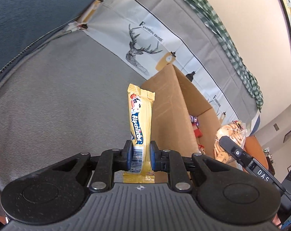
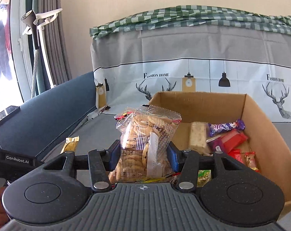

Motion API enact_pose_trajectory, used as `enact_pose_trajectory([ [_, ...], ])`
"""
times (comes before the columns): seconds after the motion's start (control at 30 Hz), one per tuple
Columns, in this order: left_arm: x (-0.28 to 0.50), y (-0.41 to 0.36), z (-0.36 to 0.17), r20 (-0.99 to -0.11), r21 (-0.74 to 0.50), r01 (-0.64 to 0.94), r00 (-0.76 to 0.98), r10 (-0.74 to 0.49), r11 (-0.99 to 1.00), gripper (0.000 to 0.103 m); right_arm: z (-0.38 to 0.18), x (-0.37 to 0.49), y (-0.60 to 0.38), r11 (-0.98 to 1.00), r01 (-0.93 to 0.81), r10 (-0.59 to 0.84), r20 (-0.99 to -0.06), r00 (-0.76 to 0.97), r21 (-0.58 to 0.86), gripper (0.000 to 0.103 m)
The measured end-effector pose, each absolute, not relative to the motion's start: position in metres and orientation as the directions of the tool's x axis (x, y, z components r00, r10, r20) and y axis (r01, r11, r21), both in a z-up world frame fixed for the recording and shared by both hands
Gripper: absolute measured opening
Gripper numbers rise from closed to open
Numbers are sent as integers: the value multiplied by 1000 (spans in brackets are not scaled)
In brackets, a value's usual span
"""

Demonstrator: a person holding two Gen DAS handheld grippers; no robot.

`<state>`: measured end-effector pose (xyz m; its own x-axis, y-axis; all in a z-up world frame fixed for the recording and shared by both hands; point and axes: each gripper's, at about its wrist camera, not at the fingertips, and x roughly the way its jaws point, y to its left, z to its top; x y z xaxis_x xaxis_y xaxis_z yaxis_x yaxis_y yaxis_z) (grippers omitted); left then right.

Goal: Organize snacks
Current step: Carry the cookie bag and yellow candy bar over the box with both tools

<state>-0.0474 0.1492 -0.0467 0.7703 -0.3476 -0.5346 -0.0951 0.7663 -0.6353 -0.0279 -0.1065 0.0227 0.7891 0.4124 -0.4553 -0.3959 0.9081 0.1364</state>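
Left gripper (image 1: 140,156): jaws nearly closed, pads clamped on the lower part of a yellow Alpenliebe candy stick (image 1: 139,123); stick stands upright above the grey sofa cover (image 1: 59,105), just beside the outer wall of the cardboard box (image 1: 170,115), not yet over its opening.

Right gripper (image 2: 143,157): jaws about half open, pads pressed on both sides of a clear bag of biscuits (image 2: 145,144); bag held upright near the box's front-left corner, short of the interior.

Box contents, right wrist view: pale nougat bar (image 2: 198,137), purple wrapped sweet (image 2: 225,127), red packets (image 2: 234,139), a green-lettered packet low at the front. Free floor shows at the back left.

Step in hand, as judged: carrying two snacks to the box, both still outside it.

Next move, as judged: bring each gripper over the rim, lower into the vacant part, then release. The biscuits look fragile, so lower them rather than drop them.
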Motion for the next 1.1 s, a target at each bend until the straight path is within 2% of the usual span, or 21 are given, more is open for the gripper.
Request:
enact_pose_trajectory([
  [0.6,-47,121,-31,-465,-612,64,777,-424,788,20,27,-19,-139,909,-324,408,-401,821,262,52],
  [1.1,-28,93,25,-420,-588,123,798,-432,799,20,33,-17,-165,923,-203,313,-329,891,327,52],
])
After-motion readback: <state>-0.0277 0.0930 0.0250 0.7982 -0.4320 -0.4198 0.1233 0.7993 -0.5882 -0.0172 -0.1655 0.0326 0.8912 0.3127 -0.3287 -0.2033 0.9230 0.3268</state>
